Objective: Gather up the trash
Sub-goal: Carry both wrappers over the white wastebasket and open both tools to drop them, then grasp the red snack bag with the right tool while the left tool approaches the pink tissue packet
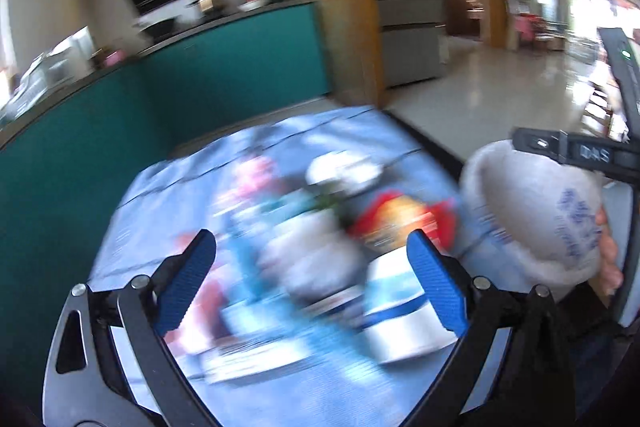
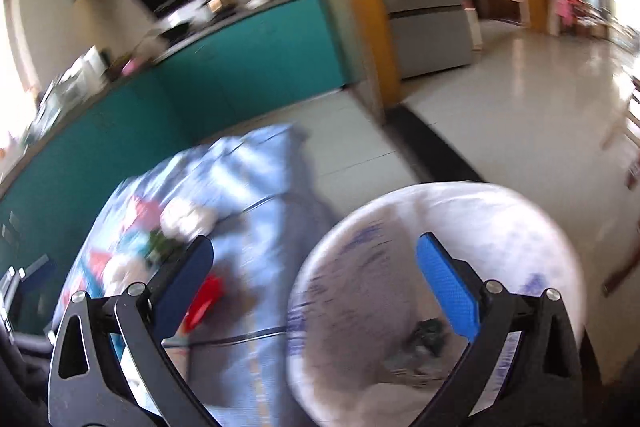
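Note:
The picture is motion-blurred. A table under a blue cloth (image 1: 160, 195) holds a heap of trash: a red wrapper (image 1: 396, 219), a crumpled white tissue (image 1: 344, 167), a white and blue box (image 1: 396, 315) and a pale crumpled lump (image 1: 308, 259). My left gripper (image 1: 311, 235) hovers open over this heap with nothing between its pads. To its right stands a bin lined with a white printed bag (image 1: 532, 211). My right gripper (image 2: 315, 239) is open and empty above the bin's rim (image 2: 520, 211), with dark scraps (image 2: 426, 337) at the bottom. The red wrapper (image 2: 206, 295) lies by its left finger.
A teal counter (image 1: 240, 59) with kitchen clutter runs behind the table. A wooden pillar (image 1: 364, 11) and a grey cabinet (image 1: 408, 7) stand beyond it. Pale tiled floor (image 2: 500, 115) spreads to the right. A person's hand (image 1: 608, 251) shows beside the bin.

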A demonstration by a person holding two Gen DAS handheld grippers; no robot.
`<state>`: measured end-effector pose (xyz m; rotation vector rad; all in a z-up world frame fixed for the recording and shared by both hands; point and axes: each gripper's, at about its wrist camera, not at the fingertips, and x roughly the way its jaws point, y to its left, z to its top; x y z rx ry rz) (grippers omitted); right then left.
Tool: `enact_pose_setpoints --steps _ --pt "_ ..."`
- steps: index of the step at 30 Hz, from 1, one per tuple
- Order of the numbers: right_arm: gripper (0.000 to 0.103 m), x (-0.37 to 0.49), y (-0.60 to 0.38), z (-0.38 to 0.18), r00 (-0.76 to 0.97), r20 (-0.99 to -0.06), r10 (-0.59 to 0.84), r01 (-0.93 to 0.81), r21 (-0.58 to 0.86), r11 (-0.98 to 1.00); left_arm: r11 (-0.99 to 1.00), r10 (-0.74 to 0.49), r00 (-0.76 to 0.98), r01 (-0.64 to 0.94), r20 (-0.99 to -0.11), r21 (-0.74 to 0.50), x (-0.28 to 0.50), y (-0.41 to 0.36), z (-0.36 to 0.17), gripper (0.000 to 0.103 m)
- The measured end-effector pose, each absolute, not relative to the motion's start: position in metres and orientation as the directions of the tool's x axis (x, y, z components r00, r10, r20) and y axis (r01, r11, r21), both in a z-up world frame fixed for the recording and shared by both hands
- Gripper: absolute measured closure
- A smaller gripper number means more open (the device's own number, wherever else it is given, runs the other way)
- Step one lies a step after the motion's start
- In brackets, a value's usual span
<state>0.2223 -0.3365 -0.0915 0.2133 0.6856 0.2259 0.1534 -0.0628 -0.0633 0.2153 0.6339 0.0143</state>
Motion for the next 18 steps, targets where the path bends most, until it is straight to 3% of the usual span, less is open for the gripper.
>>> enact_pose_setpoints --steps 5,8,14,18 --pt "0.004 0.23 -0.264 -0.091 0.685 -0.631 0.365 -0.296 0.218 0.93 0.98 0.187 0.771 -0.107 -0.609 0.165 0.14 0.004 -0.06 0.007" --pt "0.004 0.23 -0.235 -0.091 0.653 -0.647 0.394 -0.37 0.182 0.911 0.981 0.192 0.759 -0.154 -0.622 0.115 0.135 0.031 -0.057 0.007" --pt "0.004 0.234 -0.209 -0.103 0.648 -0.684 0.335 -0.362 0.11 0.926 0.967 0.242 0.73 -0.236 -0.639 0.096 0.135 0.064 -0.061 0.007" --pt "0.004 0.242 -0.212 -0.108 0.643 -0.697 0.317 -0.331 0.12 0.936 0.975 0.183 0.698 -0.22 -0.693 0.036 0.144 0.07 -0.073 0.007"
